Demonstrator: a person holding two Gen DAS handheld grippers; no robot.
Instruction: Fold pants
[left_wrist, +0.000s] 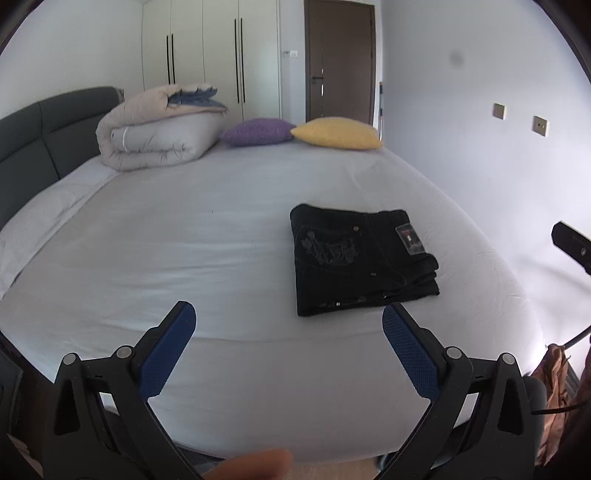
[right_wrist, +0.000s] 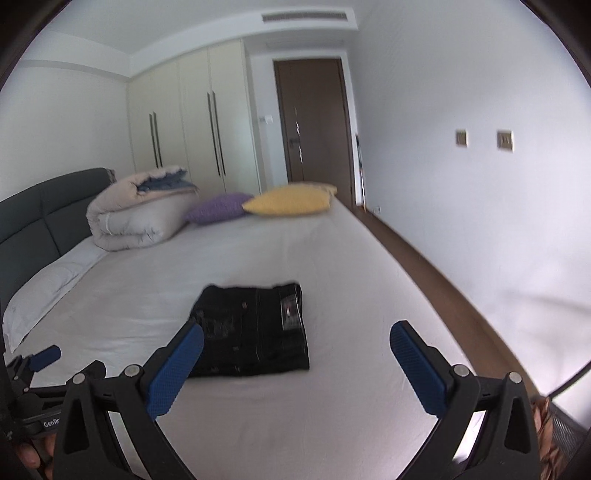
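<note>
The black pants (left_wrist: 360, 258) lie folded into a compact rectangle on the white bed sheet (left_wrist: 184, 240), right of centre, with a label on top. In the right wrist view the pants (right_wrist: 258, 328) sit just ahead of the fingers. My left gripper (left_wrist: 290, 314) is open and empty, held above the bed's near edge, short of the pants. My right gripper (right_wrist: 297, 334) is open and empty, also above the near edge. The left gripper shows in the right wrist view (right_wrist: 44, 356) at the lower left. The right gripper's tip shows at the right edge of the left wrist view (left_wrist: 570, 242).
A rolled duvet (left_wrist: 159, 125), a purple pillow (left_wrist: 258, 131) and a yellow pillow (left_wrist: 338, 133) lie at the far end of the bed. A grey headboard (left_wrist: 33, 144) runs along the left. Wardrobes and a brown door (left_wrist: 340, 59) stand behind. Wooden floor (right_wrist: 424, 258) lies right of the bed.
</note>
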